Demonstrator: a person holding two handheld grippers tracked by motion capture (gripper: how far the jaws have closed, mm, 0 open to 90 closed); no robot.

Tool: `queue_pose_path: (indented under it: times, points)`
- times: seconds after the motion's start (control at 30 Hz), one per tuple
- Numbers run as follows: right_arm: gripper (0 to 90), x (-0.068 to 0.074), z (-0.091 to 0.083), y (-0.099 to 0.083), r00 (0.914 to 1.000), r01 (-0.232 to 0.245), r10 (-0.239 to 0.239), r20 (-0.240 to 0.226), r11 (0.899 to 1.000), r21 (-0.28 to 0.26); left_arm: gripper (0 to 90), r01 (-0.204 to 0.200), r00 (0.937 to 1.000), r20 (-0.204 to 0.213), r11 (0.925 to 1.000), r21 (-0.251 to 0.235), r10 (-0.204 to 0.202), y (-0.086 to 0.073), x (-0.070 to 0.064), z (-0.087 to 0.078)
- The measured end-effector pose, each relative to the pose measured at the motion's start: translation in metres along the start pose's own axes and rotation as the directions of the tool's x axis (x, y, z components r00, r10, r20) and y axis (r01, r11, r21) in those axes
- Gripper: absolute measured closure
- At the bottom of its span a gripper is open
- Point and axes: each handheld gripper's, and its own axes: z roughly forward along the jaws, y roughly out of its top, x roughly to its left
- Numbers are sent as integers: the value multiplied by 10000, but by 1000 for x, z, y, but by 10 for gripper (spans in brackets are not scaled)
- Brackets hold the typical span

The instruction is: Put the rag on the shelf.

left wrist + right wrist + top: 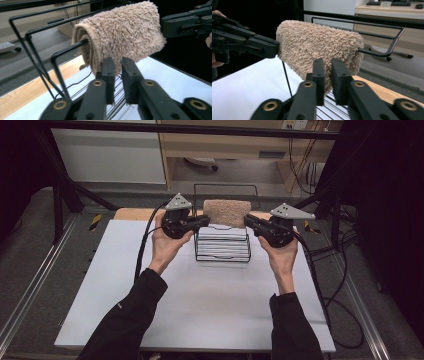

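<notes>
A beige fluffy towel hangs folded over the top bar of a black wire rack at the far middle of the white table. My left gripper is at the towel's left edge. In the left gripper view its jaws stand close together, shut on the towel at its lower edge. My right gripper is at the right edge, its jaws likewise pinching the towel. Each gripper view shows the other gripper on the far side of the towel.
The rack's wire loops rise beside and behind the towel, and its base wires lie under it. A wooden strip borders the table's far edge. Black frame posts stand at the far corners. Cables trail from both grippers.
</notes>
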Motion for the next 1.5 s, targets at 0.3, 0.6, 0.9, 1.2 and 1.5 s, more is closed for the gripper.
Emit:
queue_pose_path:
  times: [0.3,0.6,0.9,1.2,1.5]
  points:
    - [602,3,-13,3,9998,-147,148,-116,9998,137,591,48,9996,-291,9998,171,-43,-11,5,-23]
    - [422,5,-22,-4,9995,-274,284,-154,9976,633,431,164,9986,-517,9988,453,-141,-35,12,-45]
    - [237,4,-33,-19,9991,-401,409,-88,9960,797,271,131,9960,-895,9926,1205,-23,-66,17,-59]
    - [122,1,-39,-44,9977,-621,646,-197,9918,1114,175,277,9937,-1116,9855,1671,-90,-101,18,-72]
    - [62,-2,-41,-79,9944,-985,1029,-233,9845,1454,118,562,9906,-1326,9823,1789,-325,-139,20,-89]
